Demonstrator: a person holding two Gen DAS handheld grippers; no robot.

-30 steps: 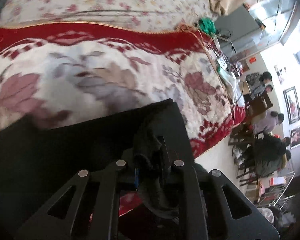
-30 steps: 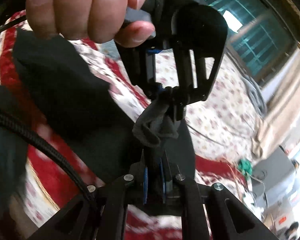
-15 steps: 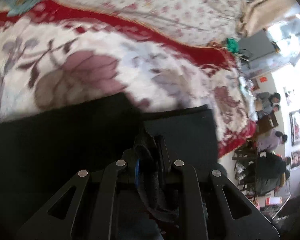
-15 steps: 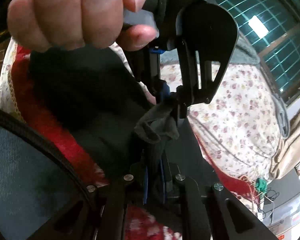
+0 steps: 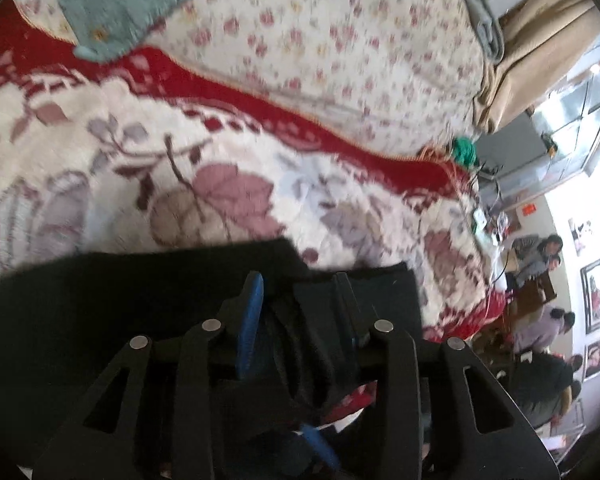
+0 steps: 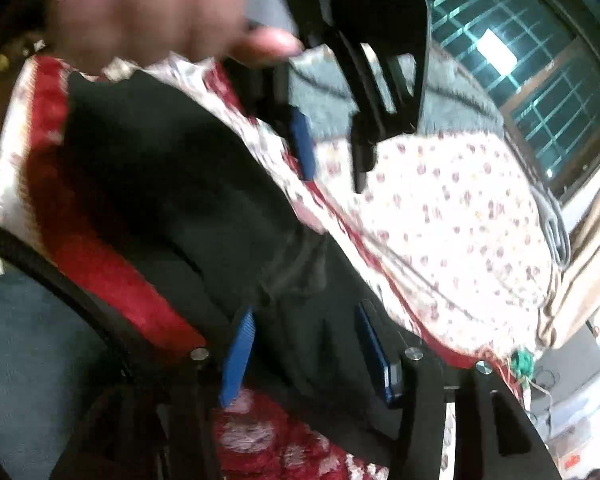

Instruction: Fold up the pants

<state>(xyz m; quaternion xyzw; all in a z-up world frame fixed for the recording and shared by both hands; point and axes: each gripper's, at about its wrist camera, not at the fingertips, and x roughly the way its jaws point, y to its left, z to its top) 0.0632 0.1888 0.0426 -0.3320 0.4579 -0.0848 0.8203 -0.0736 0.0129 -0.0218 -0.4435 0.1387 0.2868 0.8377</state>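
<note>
Now both grippers' jaws are opening over the black pants [image 5: 100, 312], a soft, matte fabric lying folded flat on the plush red-and-cream floral blanket [image 5: 220, 184]. A crumpled cuff sits loose between the left gripper [image 5: 300, 292]'s blue pads; the right gripper [image 6: 304, 312] straddles a bunched fold, unpressed.

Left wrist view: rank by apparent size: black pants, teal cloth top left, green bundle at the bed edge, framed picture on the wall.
1. black pants, though nearness to the camera inflates them
2. teal cloth, cut off by the frame
3. green bundle and framed picture: they look alike, and the picture is much farther off, so no ranking.
</note>
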